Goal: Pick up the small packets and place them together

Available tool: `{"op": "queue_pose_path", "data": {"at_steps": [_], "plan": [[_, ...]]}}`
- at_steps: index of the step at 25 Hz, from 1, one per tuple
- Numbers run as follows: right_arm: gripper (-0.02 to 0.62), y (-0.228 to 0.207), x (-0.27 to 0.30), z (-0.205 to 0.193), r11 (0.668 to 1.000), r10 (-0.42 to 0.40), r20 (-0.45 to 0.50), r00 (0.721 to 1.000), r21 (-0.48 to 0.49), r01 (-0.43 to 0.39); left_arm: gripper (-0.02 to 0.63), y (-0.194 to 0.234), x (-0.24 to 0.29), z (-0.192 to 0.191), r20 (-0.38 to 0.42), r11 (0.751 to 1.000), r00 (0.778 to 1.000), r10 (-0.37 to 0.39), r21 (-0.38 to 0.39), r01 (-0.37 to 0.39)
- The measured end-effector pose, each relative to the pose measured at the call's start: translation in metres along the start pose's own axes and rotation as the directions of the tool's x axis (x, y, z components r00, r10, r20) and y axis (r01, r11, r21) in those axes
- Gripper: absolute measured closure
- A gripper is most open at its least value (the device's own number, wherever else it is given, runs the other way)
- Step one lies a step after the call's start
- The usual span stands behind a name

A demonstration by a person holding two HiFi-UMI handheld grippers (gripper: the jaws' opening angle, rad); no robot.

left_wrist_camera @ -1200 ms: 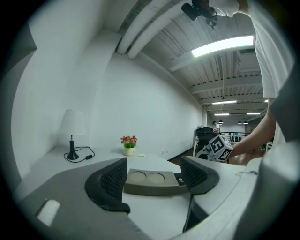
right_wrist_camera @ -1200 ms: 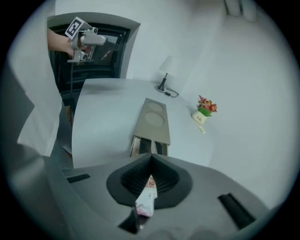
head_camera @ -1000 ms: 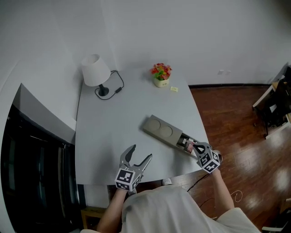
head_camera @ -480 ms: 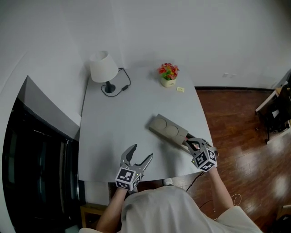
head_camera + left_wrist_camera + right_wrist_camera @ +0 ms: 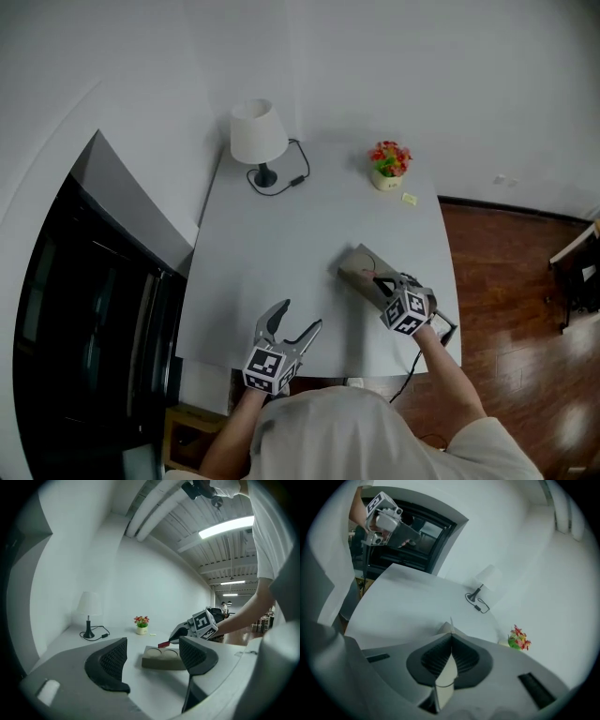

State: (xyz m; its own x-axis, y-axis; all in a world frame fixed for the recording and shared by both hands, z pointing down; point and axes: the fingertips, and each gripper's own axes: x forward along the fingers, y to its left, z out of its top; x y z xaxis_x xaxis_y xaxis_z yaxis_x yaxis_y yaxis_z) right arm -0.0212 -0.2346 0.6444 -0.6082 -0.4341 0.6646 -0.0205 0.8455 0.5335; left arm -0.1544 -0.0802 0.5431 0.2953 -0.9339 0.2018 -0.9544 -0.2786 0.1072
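While right hand-held gripper clamps red packet, left hand-held gripper half-open, just closing, empty.

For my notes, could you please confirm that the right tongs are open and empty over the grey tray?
Not quite: the right tongs are shut on a small packet, not open and empty, over the grey tray. The right gripper view shows the jaws pressed together on it.

My left gripper has just been closing its jaws; they stand apart, nothing between them. Beyond lies a grey tray on the white table. My right gripper pinches a red packet just above it.
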Motion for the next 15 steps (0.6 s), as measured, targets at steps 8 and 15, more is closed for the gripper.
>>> {"op": "queue_pose_path", "data": {"at_steps": [8,15], "plan": [[0.592,-0.01,0.053,-0.006,1.0,0.014,-0.047,0.999,0.017,-0.013,0.265,0.017,-0.008,-0.001,-0.008,0.998,0.998,0.06,-0.01,-0.06],[0.592,-0.002,0.074,-0.024,0.998,0.061,-0.093,0.994,0.036,-0.058,0.266,0.02,-0.009,-0.002,-0.009,0.997,0.997,0.082,-0.016,-0.082]]}}
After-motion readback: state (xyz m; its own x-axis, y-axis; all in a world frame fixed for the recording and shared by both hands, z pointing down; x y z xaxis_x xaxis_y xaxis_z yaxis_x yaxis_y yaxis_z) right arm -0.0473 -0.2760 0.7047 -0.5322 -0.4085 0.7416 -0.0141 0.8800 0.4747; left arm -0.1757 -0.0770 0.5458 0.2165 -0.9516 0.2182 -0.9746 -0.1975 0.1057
